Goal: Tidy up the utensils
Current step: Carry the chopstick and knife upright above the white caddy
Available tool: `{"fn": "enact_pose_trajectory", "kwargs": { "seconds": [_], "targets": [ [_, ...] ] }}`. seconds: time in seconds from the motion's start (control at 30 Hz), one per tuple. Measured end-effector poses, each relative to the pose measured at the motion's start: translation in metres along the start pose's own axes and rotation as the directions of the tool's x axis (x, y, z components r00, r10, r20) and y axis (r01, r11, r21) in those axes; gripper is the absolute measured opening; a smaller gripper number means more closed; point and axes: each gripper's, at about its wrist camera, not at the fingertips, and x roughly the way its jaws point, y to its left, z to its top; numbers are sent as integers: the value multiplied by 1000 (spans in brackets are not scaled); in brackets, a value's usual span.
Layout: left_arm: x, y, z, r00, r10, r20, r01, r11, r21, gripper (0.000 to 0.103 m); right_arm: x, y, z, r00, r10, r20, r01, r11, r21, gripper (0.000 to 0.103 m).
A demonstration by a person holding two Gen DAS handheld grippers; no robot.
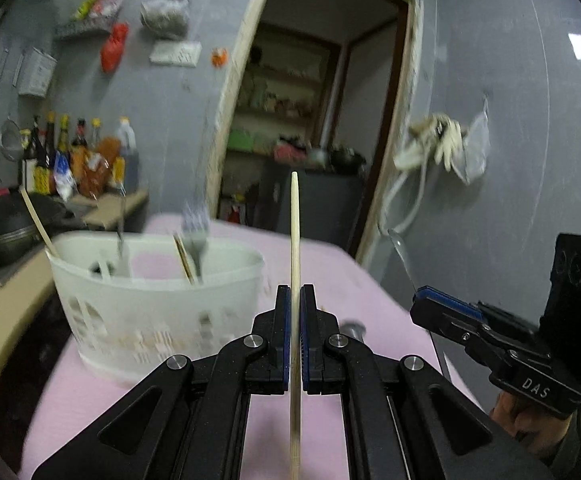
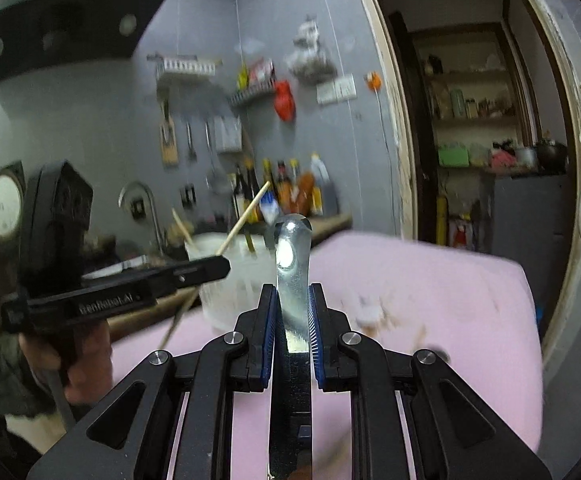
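White caddy (image 1: 158,304) stands at left on the pink counter (image 1: 330,276), already holding a fork (image 1: 196,232) and further chopsticks, blurred; left gripper (image 1: 295,304) has its fingers closed on a single wooden chopstick (image 1: 295,216), held upright, off the counter and just right of the caddy; right gripper (image 2: 293,308) has its fingers clamped on a metal utensil handle (image 2: 293,256), raised, working end out of sight, kind not determinable. Step in hand, as judged: carrying both pieces to the caddy. Next move calls for bringing the chopstick over the rim, tipping it down among the others and releasing; the metal piece to follow, clear of the left gripper.
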Motion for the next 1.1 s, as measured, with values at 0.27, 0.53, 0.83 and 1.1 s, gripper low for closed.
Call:
{"fn": "enact_pose_trajectory", "kwargs": {
  "seconds": [0.27, 0.53, 0.83, 1.1],
  "targets": [
    [-7, 37, 44, 988, 67, 140, -63, 997, -34, 2, 31, 22, 44, 988, 7, 154, -3, 1000, -26, 13],
    [-10, 96, 75, 962, 137, 237, -116, 988, -98, 2, 69, 23, 74, 967, 20, 255, -20, 1000, -5, 13],
    [-7, 160, 81, 937, 175, 303, -89, 957, -278, 2, 123, 7, 71, 941, 45, 336, -88, 990, 113, 13],
    [0, 166, 70, 896, 274, 351, -170, 939, -298, 2, 134, 6, 58, 922, -15, 387, -27, 994, 104, 13]
  ]
}}
